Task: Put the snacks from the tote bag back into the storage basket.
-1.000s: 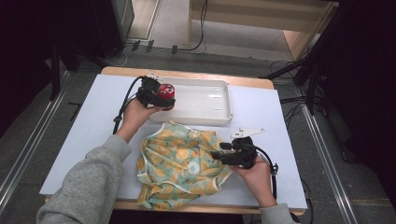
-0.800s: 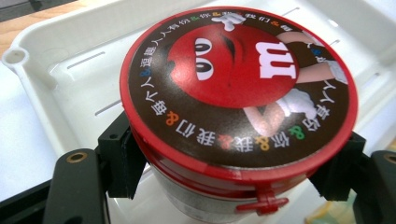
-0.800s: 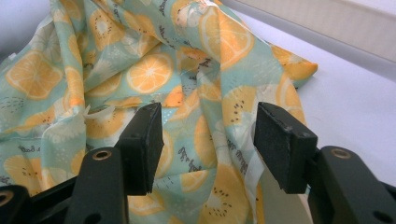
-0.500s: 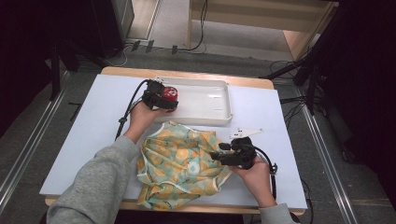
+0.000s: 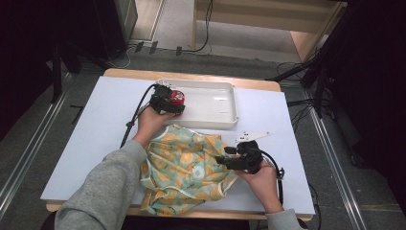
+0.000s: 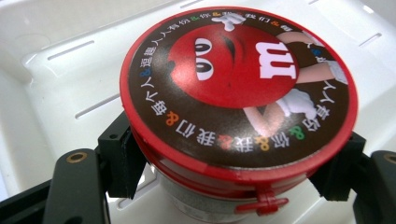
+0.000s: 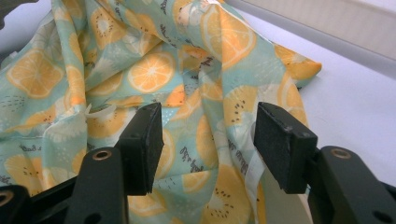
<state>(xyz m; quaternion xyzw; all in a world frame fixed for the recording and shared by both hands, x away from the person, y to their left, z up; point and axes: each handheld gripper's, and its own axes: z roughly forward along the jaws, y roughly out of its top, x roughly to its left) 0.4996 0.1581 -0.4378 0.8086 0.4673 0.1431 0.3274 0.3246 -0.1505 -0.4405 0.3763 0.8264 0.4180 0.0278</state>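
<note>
The left gripper (image 5: 168,103) pinches a tin (image 5: 176,96), its two black pads pressed against the sides just under the red lid, one at each flank. In the left gripper view the tin (image 6: 236,93) sits square between the jaws, the lid printed with a red cartoon candy face and a ring of coloured characters, a small red tab sticking out at its six o'clock edge. Below the lid the body looks silvery. The tin is over the white tray (image 5: 215,103), near the tray's nine o'clock end; I cannot tell whether its base touches the tray floor. The slotted white floor of the tray (image 6: 60,60) shows around the tin. The tray lies at twelve o'clock on the white table (image 5: 95,129). The right gripper (image 5: 229,159) is at about four o'clock on the table, pointing towards nine o'clock, with its tips at the edge of a cloth (image 5: 184,172). Its jaws stand spread, and in the right gripper view the cloth (image 7: 154,70) lies rumpled between and beyond the pads without being squeezed. The cloth is pale green with orange fruit slices, heaped at six o'clock on the table, just beside the tray's near wall. A small white bracket (image 5: 252,136) lies flat on the table at three o'clock, near the right gripper and apart from the tray.
</note>
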